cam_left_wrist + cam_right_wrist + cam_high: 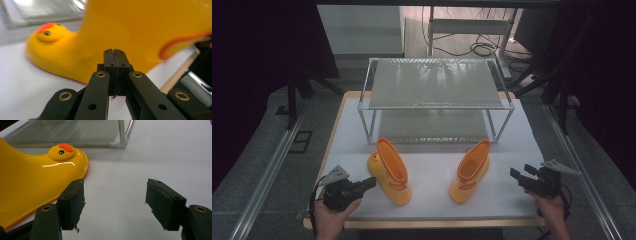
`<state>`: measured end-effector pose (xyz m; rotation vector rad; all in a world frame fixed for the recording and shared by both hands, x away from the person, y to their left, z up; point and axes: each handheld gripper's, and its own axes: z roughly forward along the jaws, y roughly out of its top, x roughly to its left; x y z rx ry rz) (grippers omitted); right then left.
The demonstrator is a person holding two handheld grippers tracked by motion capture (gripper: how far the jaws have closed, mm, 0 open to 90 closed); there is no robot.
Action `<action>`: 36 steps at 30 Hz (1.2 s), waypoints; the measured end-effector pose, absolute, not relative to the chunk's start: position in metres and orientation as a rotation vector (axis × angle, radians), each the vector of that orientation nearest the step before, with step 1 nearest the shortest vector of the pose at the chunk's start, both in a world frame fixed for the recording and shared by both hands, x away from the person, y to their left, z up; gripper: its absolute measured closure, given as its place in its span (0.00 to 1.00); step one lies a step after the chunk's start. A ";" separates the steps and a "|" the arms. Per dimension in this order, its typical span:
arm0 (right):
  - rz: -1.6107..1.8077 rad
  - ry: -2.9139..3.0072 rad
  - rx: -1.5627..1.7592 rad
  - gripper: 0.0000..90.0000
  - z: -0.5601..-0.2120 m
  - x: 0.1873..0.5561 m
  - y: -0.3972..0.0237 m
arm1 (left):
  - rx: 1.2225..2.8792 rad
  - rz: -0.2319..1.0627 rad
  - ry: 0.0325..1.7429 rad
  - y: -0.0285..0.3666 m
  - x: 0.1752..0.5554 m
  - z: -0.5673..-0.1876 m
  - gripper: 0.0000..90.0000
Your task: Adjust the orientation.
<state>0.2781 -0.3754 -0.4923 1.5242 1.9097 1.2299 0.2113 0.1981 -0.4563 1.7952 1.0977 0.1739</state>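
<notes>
Boots: two yellow duck-faced rain boots are standing on the white table (432, 175), the left boot (392, 172) at lower centre-left of the high view, the right boot (469, 172) at lower centre-right
Rack: a two-tier metal shoe rack (434, 97) is sitting just behind the boots, in the upper centre of the frame, both shelves bare
Progress: judging by this, neither boot is on the rack yet; gripping, lifting and shelving both boots are all still pending
Left gripper (371, 183): jaws are pressing together with nothing between them; no boot is being held
Left boot relative to gripper: in the left gripper view the boot is lying just beyond the closed tips, whether touching cannot be told
Right gripper (522, 175): jaws are standing well apart, holding nothing
Right boot relative to gripper: in the right gripper view it is lying at left, just beside one jaw, outside the gap
</notes>
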 end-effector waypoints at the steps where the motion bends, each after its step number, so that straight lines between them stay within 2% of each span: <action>1: 1.230 1.904 1.525 0.35 -0.492 0.278 -0.375 | 1.802 0.172 1.094 0.196 0.210 -0.457 0.99; 16: 1.207 1.892 1.538 0.35 -0.492 0.277 -0.376 | 1.878 0.151 1.014 0.136 0.192 -0.488 0.99; 22: 1.209 1.878 1.548 0.35 -0.493 0.277 -0.378 | 1.887 0.252 1.041 0.110 0.193 -0.500 0.99; 32: 1.211 1.866 1.552 0.35 -0.491 0.276 -0.379 | 1.923 0.311 1.043 0.092 0.195 -0.507 0.97; 36: 1.211 1.866 1.547 0.35 -0.491 0.276 -0.378 | 1.919 0.319 1.049 0.094 0.197 -0.507 0.99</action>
